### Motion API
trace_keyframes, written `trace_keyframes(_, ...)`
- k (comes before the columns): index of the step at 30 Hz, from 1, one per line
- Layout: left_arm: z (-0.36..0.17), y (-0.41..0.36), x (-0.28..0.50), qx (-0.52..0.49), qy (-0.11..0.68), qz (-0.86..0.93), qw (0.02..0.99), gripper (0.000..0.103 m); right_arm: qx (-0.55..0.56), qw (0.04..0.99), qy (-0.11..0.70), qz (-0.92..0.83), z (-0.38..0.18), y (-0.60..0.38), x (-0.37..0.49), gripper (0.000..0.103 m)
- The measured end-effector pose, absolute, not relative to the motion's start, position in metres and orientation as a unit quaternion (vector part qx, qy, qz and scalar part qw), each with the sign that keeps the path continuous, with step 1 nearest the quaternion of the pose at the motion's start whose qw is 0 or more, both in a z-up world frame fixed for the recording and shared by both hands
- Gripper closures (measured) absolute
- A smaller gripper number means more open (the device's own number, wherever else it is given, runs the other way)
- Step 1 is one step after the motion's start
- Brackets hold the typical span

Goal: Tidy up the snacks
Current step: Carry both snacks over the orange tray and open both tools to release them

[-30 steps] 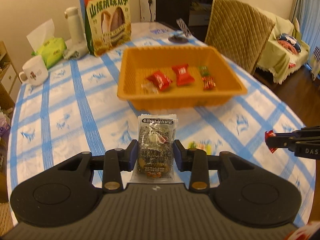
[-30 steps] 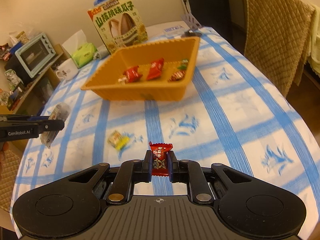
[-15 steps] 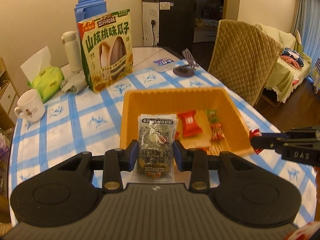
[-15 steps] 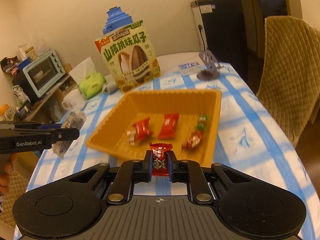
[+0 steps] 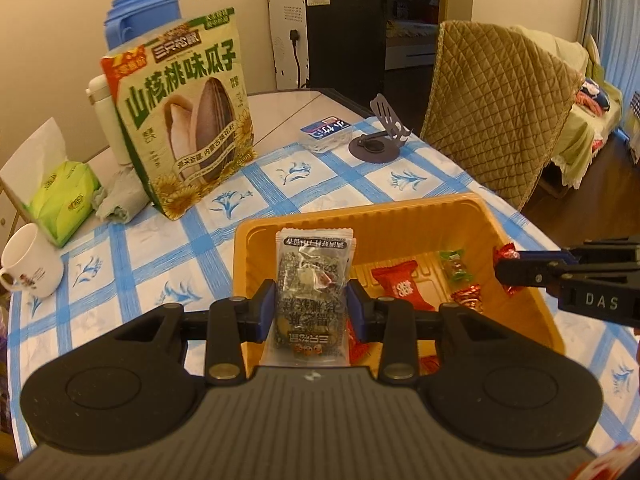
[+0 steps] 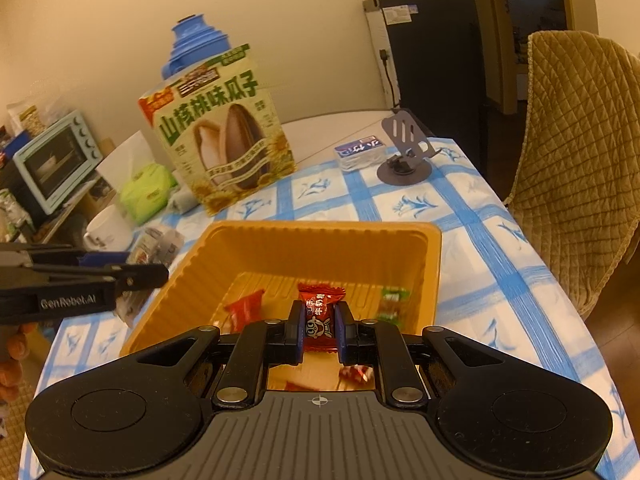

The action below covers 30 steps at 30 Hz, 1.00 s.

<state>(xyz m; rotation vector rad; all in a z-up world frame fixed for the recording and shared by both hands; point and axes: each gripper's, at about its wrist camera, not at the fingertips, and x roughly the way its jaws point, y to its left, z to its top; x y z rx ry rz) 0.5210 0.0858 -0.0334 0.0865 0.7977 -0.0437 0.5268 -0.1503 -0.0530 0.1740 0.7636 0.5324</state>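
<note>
While both wrist views look down into the orange tray (image 5: 516, 240), each gives us something the other lacks. From the left wrist we see the right tongs (image 5: 505, 270) reaching in from three o'clock over the tray's right rim, with a twisted red wrapper end poking out past their tips. From the right wrist we see the left tongs (image 6: 160, 274) coming in from nine o'clock beside the tray's left wall, plus a pale blue toaster oven (image 6: 56, 162) on a side shelf at ten o'clock — out of the left view entirely.

Around the tray, on the blue-checked desk (image 5: 420, 172), stand a tall sunflower-seed bag (image 5: 180, 120) at eleven o'clock with a blue thermos (image 5: 140, 4) behind it, a green tissue pack (image 5: 64, 204) and a white mug (image 5: 30, 266) at nine o'clock, and a grey phone stand (image 5: 380, 136) at one o'clock. A quilted chair (image 5: 500, 104) sits at two o'clock. Our own tongs and their black housings hide the tray's near half in both views.

Our left tongs pinch a clear seed packet (image 5: 314, 292) upright, held above the tray's left portion. Our right tongs are pressed tight on a red candy (image 6: 320, 316) — it hangs above the tray's middle. Red and green candies (image 5: 404, 284) lie on the tray floor.
</note>
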Motion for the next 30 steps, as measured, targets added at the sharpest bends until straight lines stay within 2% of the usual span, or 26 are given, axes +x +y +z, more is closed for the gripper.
trace_keyframes(20, -0.080, 0.087, 0.572, 0.051, 0.435, -0.015, 0.899, 0.068, 0.087, 0.886, 0.389, 0.237, -0.073, -0.142, 0.555, 0.087)
trace_keyframes(30, -0.071, 0.087, 0.565, 0.044, 0.421, -0.032, 0.905, 0.066, 0.087, 0.886, 0.389, 0.237, -0.075, -0.141, 0.555, 0.087)
